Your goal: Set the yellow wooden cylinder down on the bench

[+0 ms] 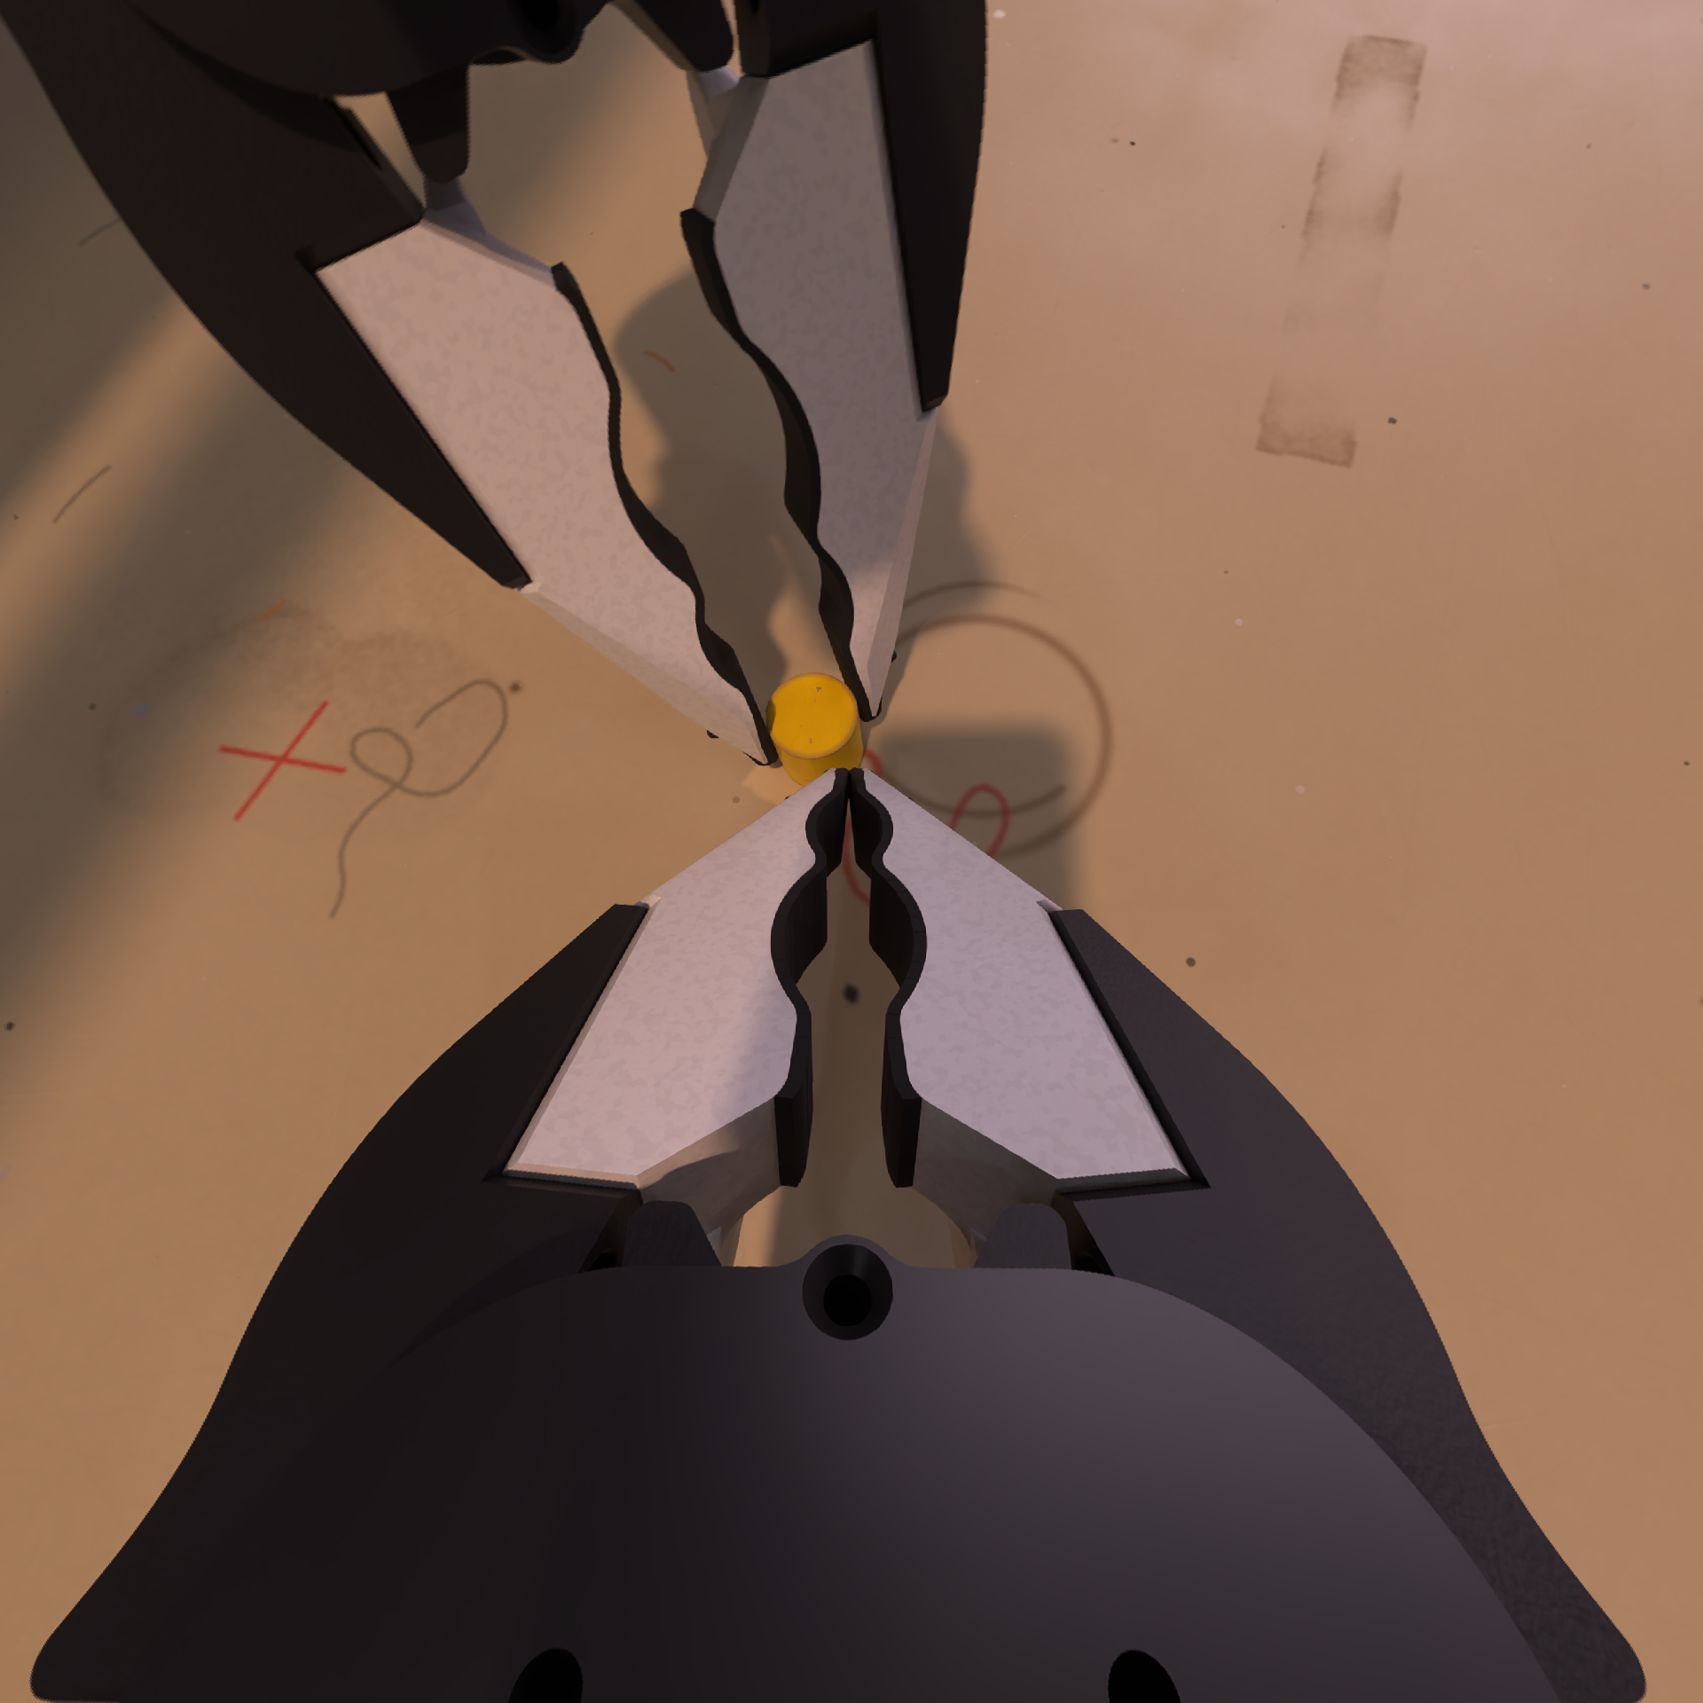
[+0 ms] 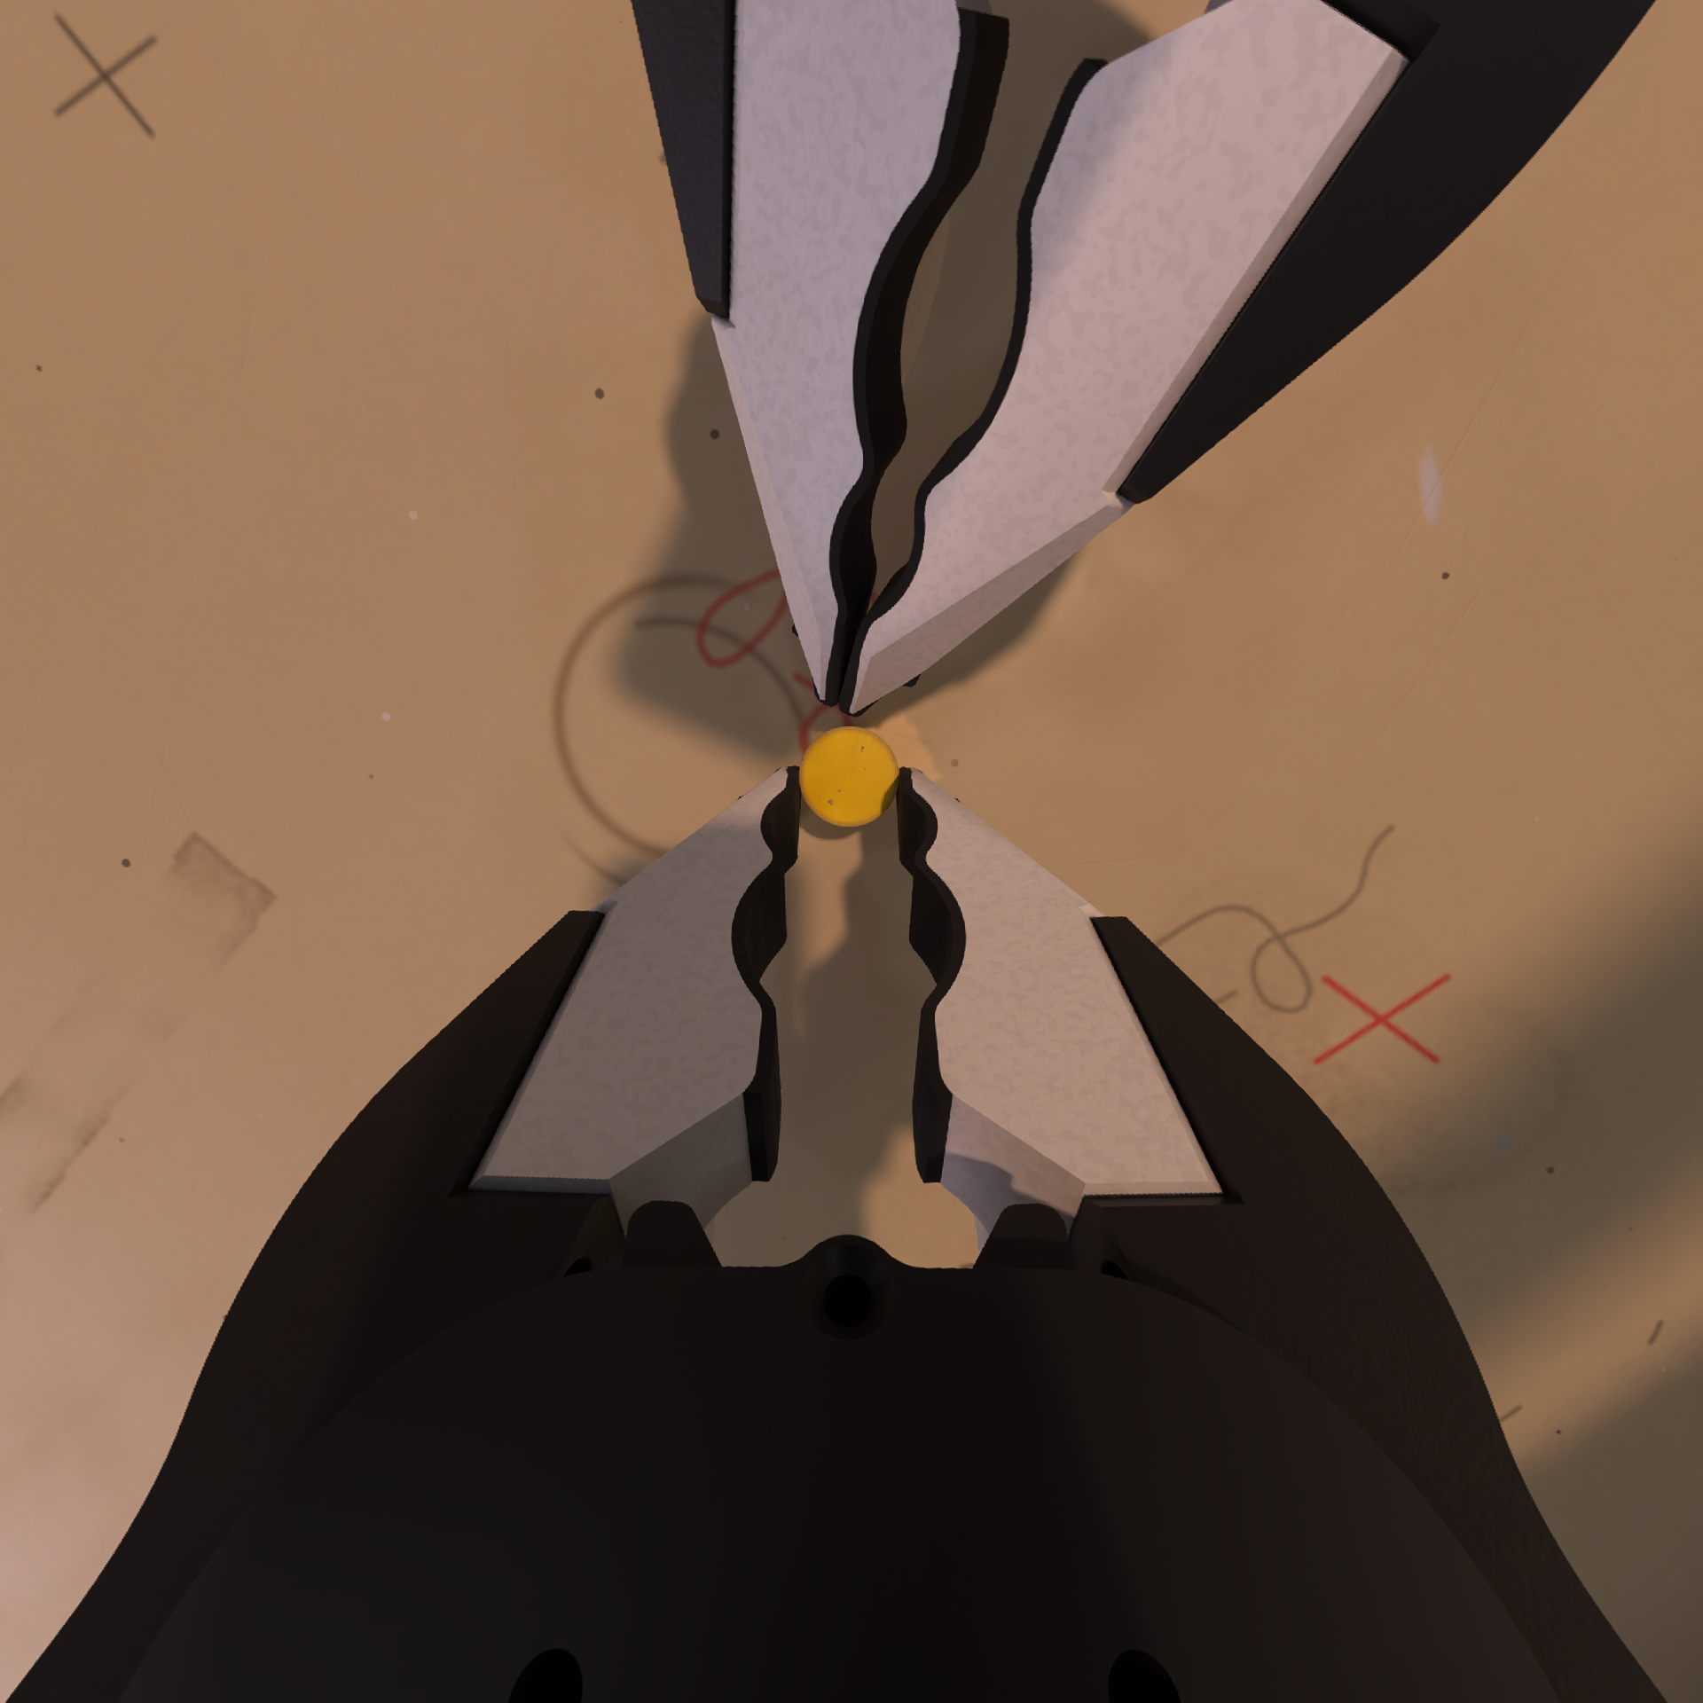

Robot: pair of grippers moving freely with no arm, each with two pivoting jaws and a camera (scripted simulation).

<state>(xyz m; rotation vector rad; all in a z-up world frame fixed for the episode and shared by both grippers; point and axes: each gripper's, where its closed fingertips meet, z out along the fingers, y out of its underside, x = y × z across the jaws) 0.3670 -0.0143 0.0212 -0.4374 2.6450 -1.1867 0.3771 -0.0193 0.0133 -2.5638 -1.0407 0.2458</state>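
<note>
The yellow wooden cylinder (image 2: pixel 848 776) is upright, seen end-on, held between the fingertips of my right gripper (image 2: pixel 848 783), which is shut on it. In the left wrist view the cylinder (image 1: pixel 816 723) sits in the right gripper (image 1: pixel 817 734), which reaches in from the top, low over the tan bench (image 1: pixel 1290 921). I cannot tell whether its base touches the bench. My left gripper (image 1: pixel 848 779) is shut and empty, its tips right beside the cylinder. It also shows in the right wrist view (image 2: pixel 843 700), coming from the top.
The bench (image 2: pixel 369 553) bears drawn marks: a red cross (image 1: pixel 281 760), a dark pencilled circle (image 1: pixel 1097 728) under the grippers, a grey smudged strip (image 1: pixel 1336 258) and a dark cross (image 2: pixel 104 78). No other objects stand on it.
</note>
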